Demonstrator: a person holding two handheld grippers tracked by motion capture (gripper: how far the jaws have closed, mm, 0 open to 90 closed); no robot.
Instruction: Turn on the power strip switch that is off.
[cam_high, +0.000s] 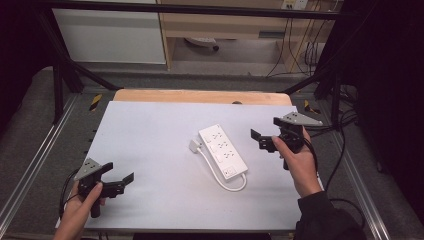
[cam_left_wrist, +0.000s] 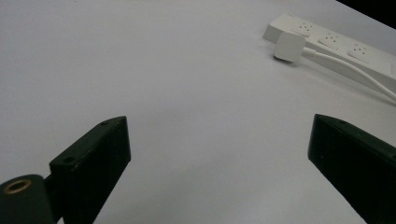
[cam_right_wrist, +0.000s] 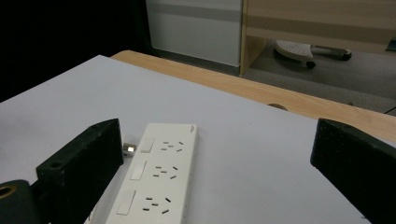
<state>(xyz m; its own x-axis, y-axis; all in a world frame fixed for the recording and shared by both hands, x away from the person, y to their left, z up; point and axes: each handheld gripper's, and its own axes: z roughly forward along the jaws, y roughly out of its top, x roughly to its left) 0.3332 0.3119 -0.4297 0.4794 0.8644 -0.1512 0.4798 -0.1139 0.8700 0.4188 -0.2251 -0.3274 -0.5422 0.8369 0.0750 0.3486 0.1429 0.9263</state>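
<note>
One white plastic power strip (cam_high: 223, 151) lies flat on the white-topped desk (cam_high: 150, 150), a little toward the right edge and about midway between the near and far edges, turned at a slant so that one short end points to the far left and the other to the near right. Its top carries three groups of socket slots in a row, each with a flat rectangular rocker switch beside it in the right gripper view, and a fourth small switch near the cord end; a tiny embossed mark sits at the far end of the casing, too small to read. Its one white cord (cam_high: 220, 175) loops out of the near end and runs back along the strip's left side to one squarish white plug (cam_high: 194, 145), which lies on the desk just beside the strip's far end. The two black two-jaw grippers are both held clear of it. The left gripper (cam_high: 124, 181), in a hand at the near left corner, has its jaws spread wide over bare desk, well apart from the strip. The right gripper (cam_high: 259, 139), in a hand near the right edge, is likewise spread wide, close to the strip's right side and holding nothing.
</note>
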